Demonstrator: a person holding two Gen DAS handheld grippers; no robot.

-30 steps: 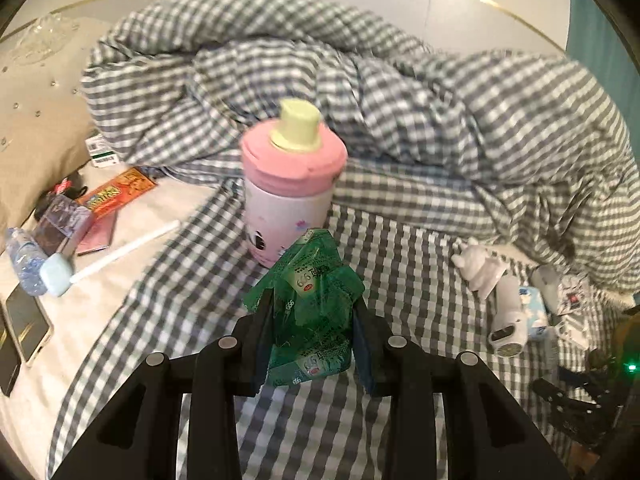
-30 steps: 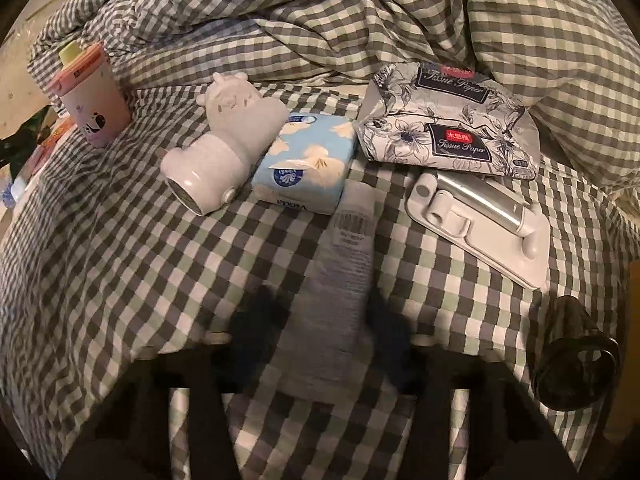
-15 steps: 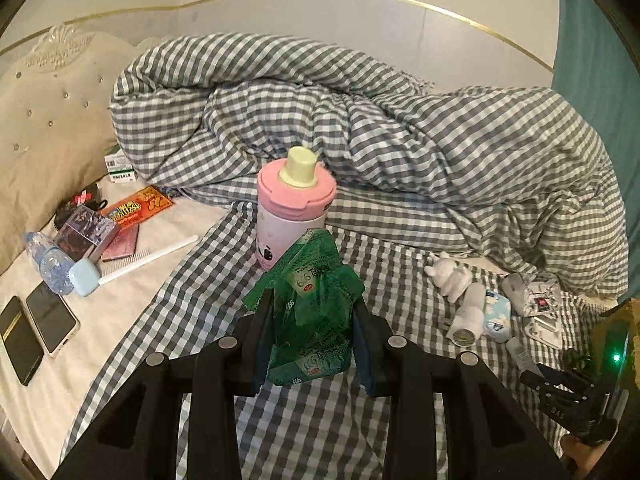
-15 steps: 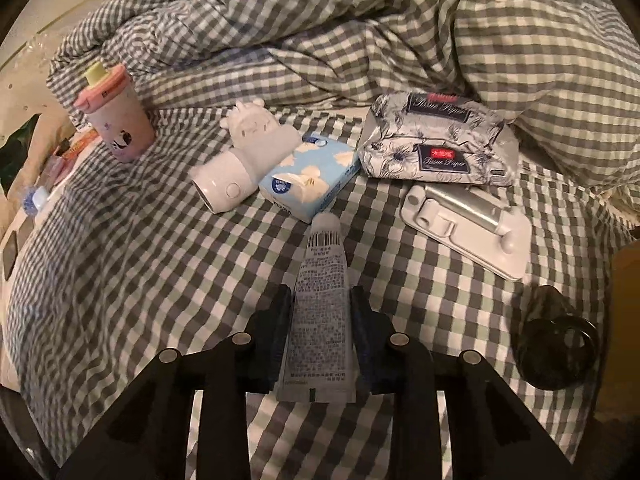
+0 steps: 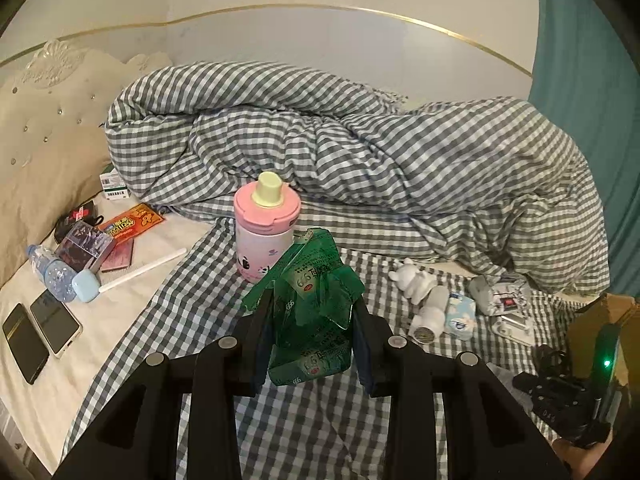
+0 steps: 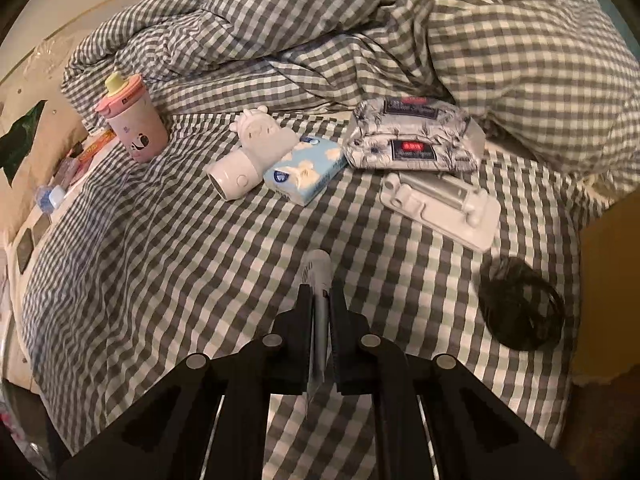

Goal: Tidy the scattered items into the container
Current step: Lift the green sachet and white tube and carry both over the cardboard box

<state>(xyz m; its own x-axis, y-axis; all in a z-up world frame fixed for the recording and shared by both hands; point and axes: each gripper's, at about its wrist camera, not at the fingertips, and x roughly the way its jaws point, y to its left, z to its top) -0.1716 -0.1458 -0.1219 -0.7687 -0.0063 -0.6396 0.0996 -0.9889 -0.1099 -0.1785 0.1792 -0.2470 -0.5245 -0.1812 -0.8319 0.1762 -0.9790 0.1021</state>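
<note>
The left gripper [image 5: 312, 332] pinches a crumpled green plastic packet [image 5: 310, 320] between its black fingers, held in the air above the grey-and-white checked bedsheet [image 5: 192, 320]; the right gripper [image 6: 320, 328] is pressed tight on a slim white squeeze tube [image 6: 318, 300], turned edge-on, its cap end jutting past the fingertips over the same sheet. Open checked cloth lies ahead of both grippers, broad toward the near edge of the bed, while the far side is walled by a bunched checked duvet [image 5: 360, 152]. A pink plastic cup with a pale yellow spout lid [image 5: 266, 232] stands upright near the middle of the bed. Toward the right edge lie a white moulded animal-shaped device [image 6: 248, 152], touching a soft blue cloud-print tissue pack [image 6: 306, 170], then a floral wrapped tissue pack [image 6: 412, 136] and a flat white plastic holder with a metal bar [image 6: 440, 204] just beside it, and a coil of black cable [image 6: 520, 312] near the bed's right edge. Only the right wrist view shows these clearly, and beyond that edge a brown cardboard surface [image 6: 608, 272], possibly the container. Only the left wrist view shows the bare cream strip along the left edge with two dark phones [image 5: 40, 332], a clear water bottle [image 5: 50, 272], a white comb [image 5: 144, 268] and an orange-red packet [image 5: 130, 224] below the padded beige headboard [image 5: 44, 132]
</note>
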